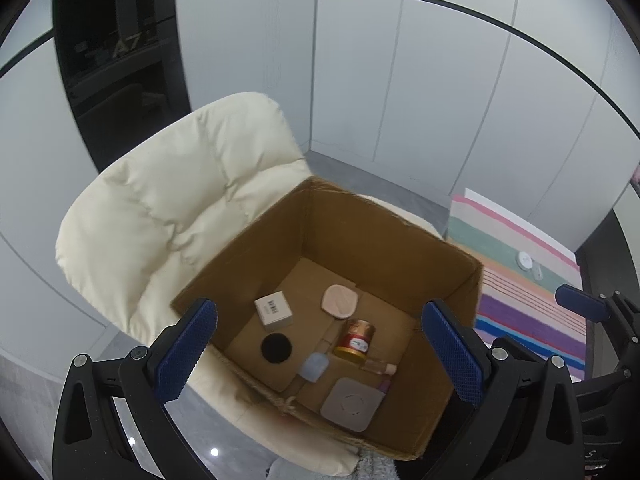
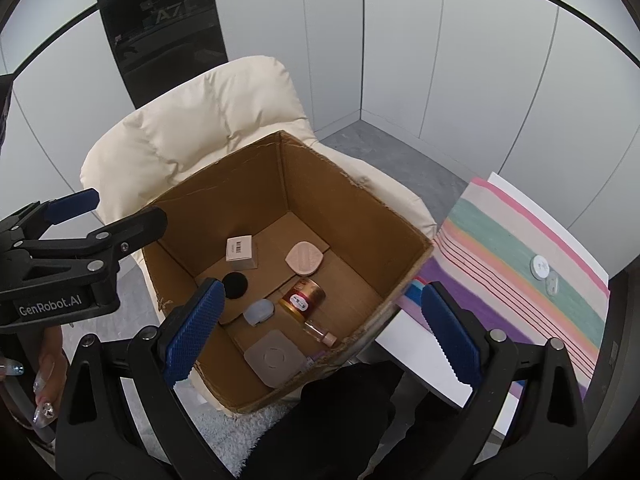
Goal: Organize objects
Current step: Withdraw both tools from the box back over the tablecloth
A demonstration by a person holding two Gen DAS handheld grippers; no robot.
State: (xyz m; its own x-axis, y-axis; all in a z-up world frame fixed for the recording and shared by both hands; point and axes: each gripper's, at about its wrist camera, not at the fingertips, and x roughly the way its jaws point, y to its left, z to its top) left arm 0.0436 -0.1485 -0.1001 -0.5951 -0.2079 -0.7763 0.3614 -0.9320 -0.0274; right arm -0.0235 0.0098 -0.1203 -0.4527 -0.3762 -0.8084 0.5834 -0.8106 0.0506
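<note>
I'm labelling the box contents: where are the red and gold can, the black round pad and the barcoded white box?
red and gold can point(image 1: 354, 339): left wrist view, on its red side wall.
black round pad point(image 1: 276, 347): left wrist view, centre of its top.
barcoded white box point(image 2: 240, 251): right wrist view, on its labelled top face.

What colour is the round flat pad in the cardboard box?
Black. The round pad lies on the box floor beside the barcode carton; the left wrist view shows it best.
</note>
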